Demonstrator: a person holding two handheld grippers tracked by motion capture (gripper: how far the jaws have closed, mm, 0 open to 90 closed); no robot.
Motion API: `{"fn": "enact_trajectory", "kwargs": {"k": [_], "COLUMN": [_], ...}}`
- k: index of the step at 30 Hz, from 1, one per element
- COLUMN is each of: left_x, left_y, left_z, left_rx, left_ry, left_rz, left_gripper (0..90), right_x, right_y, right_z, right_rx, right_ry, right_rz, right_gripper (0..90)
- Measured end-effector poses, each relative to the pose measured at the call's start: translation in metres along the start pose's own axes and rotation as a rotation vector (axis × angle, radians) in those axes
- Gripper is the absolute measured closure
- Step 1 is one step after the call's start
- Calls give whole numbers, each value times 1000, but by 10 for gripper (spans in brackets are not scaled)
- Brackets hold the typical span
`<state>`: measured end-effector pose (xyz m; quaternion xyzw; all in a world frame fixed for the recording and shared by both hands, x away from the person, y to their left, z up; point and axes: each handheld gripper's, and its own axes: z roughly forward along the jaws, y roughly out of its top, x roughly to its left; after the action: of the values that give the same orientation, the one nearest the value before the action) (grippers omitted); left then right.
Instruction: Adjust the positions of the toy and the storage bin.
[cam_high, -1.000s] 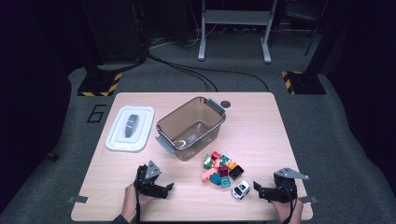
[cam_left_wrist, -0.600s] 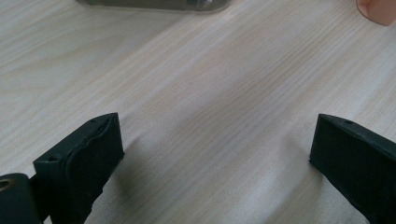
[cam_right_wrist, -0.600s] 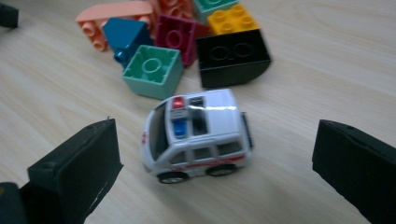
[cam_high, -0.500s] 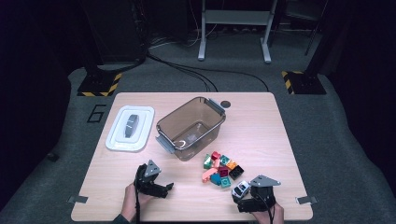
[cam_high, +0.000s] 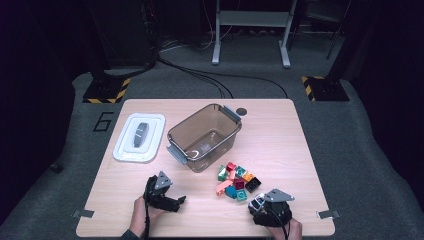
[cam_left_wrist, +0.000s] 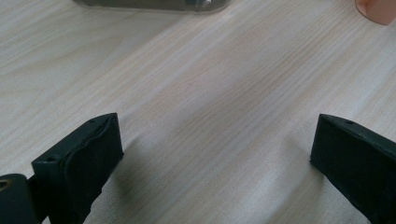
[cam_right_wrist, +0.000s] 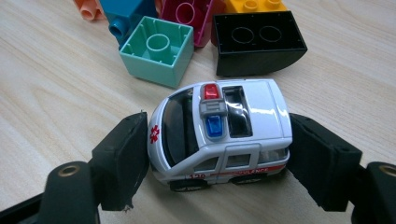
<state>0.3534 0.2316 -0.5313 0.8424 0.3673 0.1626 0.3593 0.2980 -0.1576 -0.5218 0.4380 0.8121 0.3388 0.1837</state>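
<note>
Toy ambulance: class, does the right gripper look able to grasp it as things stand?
Probably yes. The right gripper has just been closing, with the ambulance between its jaws, which meet its front and rear. The black brick and teal brick lie clear beyond it.

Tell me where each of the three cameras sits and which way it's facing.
High view: above the person's side, facing forward and down on the table; both hands, left gripper and right gripper show.
Left gripper view: on the left gripper, looking along its open jaws at bare wood.
Right gripper view: on the right gripper, its jaws closing around the ambulance.
Shared: the ambulance and bricks appear in high and right views.
</note>
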Motion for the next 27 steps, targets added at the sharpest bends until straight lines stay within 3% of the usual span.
{"fn": "enact_trajectory", "kwargs": {"k": [7, 8, 9, 10, 11, 12, 13, 21, 27], "left_x": [1, 1, 1, 1, 1, 0, 0, 0, 0], "left_y": [0, 0, 0, 0, 0, 0, 0, 0, 0], "left_z": [-1, -1, -1, -1, -1, 0, 0, 0, 0], "left_rx": [12, 13, 8, 8, 9, 6, 7, 8, 8], "left_ry": [-5, -4, 0, 0, -2, -1, -2, -9, -9], "left_rz": [8, 11, 12, 12, 11, 6, 5, 5, 5], "left_gripper": [21, 21, 21, 21, 21, 21, 21, 20, 21], "right_x": [-4, -6, -10, -10, -11, -14, -15, -11, -25], "right_y": [-2, -2, -2, -2, -2, -3, -5, -8, -8], "right_z": [-7, -12, -20, -20, -19, -15, -11, -5, -2], "right_rx": [-42, -66, -103, -103, -78, -55, -37, -52, -68], "right_ry": [10, 29, 13, 13, 4, 35, 31, 21, -4], "right_rz": [25, 45, 39, 39, 55, 73, 78, 76, 109], "right_gripper": [280, 348, 544, 544, 506, 439, 445, 313, 186]}}
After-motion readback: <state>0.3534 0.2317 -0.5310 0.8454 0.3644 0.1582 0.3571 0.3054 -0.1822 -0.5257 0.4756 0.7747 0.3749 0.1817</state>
